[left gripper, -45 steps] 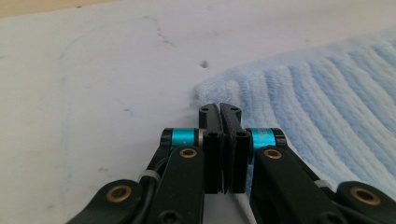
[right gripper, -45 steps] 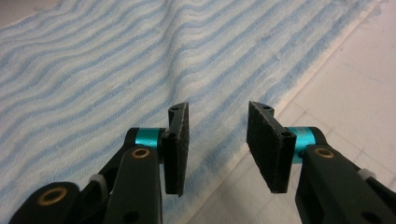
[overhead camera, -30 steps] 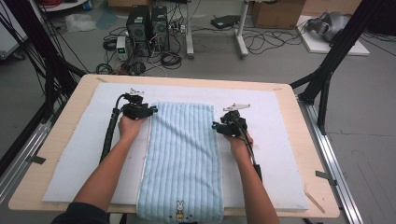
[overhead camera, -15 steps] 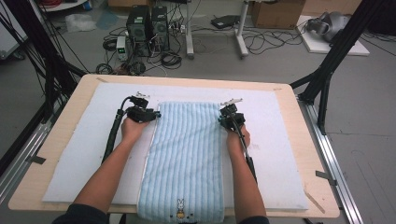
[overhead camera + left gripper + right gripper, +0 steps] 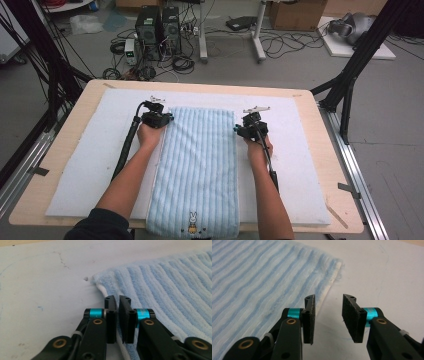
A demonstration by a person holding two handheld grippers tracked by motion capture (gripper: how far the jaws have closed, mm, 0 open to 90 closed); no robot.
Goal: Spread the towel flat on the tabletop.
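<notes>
White padded mat (image 5: 75, 165) over wooden table (image 5: 327, 150). Blue striped towel (image 5: 197, 165) spread flat mid-mat. Left gripper (image 5: 117, 300) just closing, nearly shut over towel's edge. Right gripper (image 5: 328, 306) reopening, empty, beside opposite edge.

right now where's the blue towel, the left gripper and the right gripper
blue towel (image 5: 197, 165): high view, middle of its striped face
left gripper (image 5: 118, 302): left gripper view, between its tips at the towel's edge
right gripper (image 5: 329, 301): right gripper view, gap between its tips, beside the towel's edge
</notes>
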